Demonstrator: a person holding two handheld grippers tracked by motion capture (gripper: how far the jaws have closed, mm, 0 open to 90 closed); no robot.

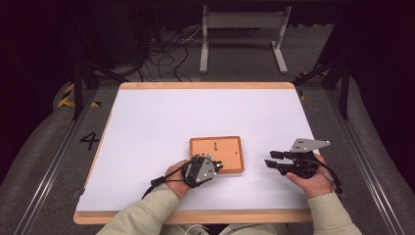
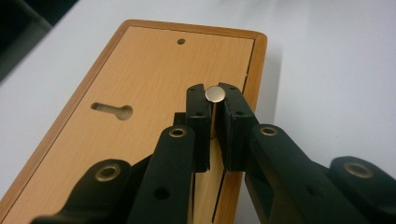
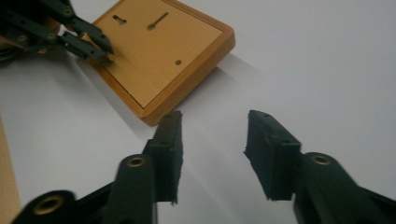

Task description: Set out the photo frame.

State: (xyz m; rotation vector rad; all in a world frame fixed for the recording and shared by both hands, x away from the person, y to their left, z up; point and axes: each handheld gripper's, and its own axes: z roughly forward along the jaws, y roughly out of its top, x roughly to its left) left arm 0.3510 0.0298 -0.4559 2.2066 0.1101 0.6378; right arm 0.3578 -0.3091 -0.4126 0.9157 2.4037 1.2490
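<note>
L gripper (image 2: 215,105): jaws nearly closed, clamped on a small metal pin (image 2: 214,94). Round shiny head faces the camera in the left gripper view, so the pin's long axis runs along the jaws, shaft hidden between the pads. Pin sits above the wooden board (image 2: 154,74), close to the board's edge strip w/ the dark seam. From the high view the L gripper (image 1: 216,165) is at the board's (image 1: 217,153) near-left corner, tips pointing right.

Board: flat, rectangular, raised rim, long axis left-right on the table (image 1: 147,127). Face has a keyhole slot (image 2: 112,110) and a small round hole (image 2: 181,41); in the high view a thin slot (image 1: 215,145) runs front-to-back near centre.

R gripper (image 3: 212,154): jaws apart, nothing between them, over bare white surface just off a board (image 3: 163,51) corner. High view: R gripper (image 1: 271,159) is right of the board, not touching, tips pointing left.

Room: wide white surface on every side of the board; table's front edge near the forearms.
</note>
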